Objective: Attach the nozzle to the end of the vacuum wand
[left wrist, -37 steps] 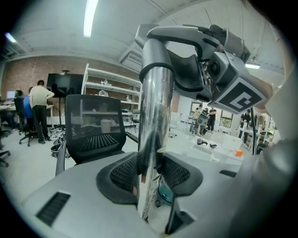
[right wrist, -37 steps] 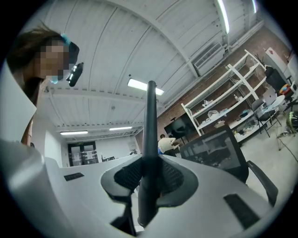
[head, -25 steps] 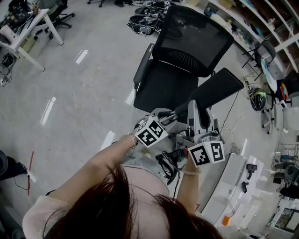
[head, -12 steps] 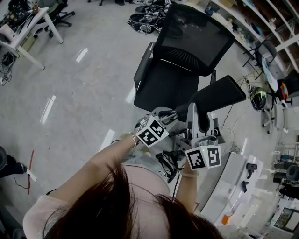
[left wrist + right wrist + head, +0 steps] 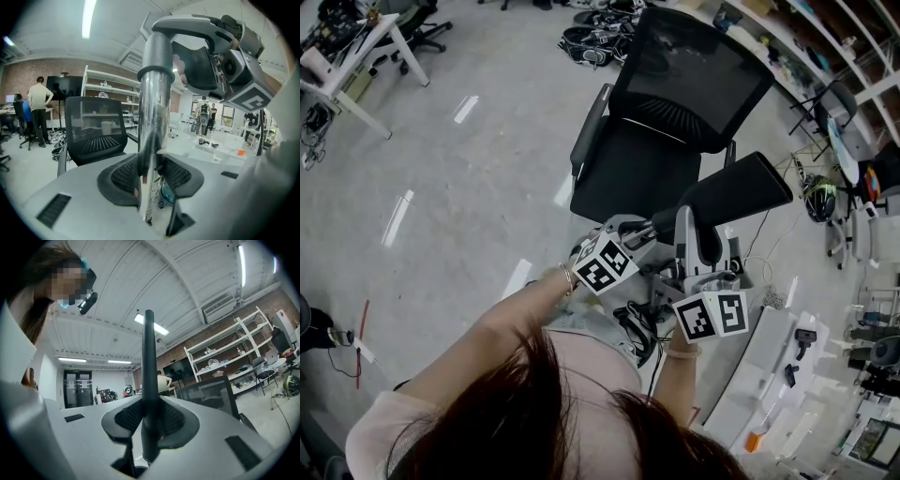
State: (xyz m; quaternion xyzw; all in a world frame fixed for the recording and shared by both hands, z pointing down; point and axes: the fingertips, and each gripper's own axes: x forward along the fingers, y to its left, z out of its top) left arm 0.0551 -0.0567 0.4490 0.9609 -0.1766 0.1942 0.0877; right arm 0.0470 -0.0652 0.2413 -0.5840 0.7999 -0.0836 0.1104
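A person stands over a grey workshop floor, facing a black office chair, with a hand-held claw in each hand and both task parts held in the air. The left claw is clamped on a shiny metal vacuum wand, which runs straight up across its pads. The right claw is closed on the black nozzle. Seen from this claw, the nozzle is edge-on, a thin dark blade rising upward. From above, the nozzle is a broad flat wedge. Its long axis runs from the two claws up and to the right, past the front corner of the chair seat. Its narrow end lies just beside the left claw's tips, where the wand's upper end sits, and the right claw's grey finger arches over that end. The two ends look close together or touching; whether the nozzle is pushed fully on cannot be told. The join probably depends on keeping both long axes in line.
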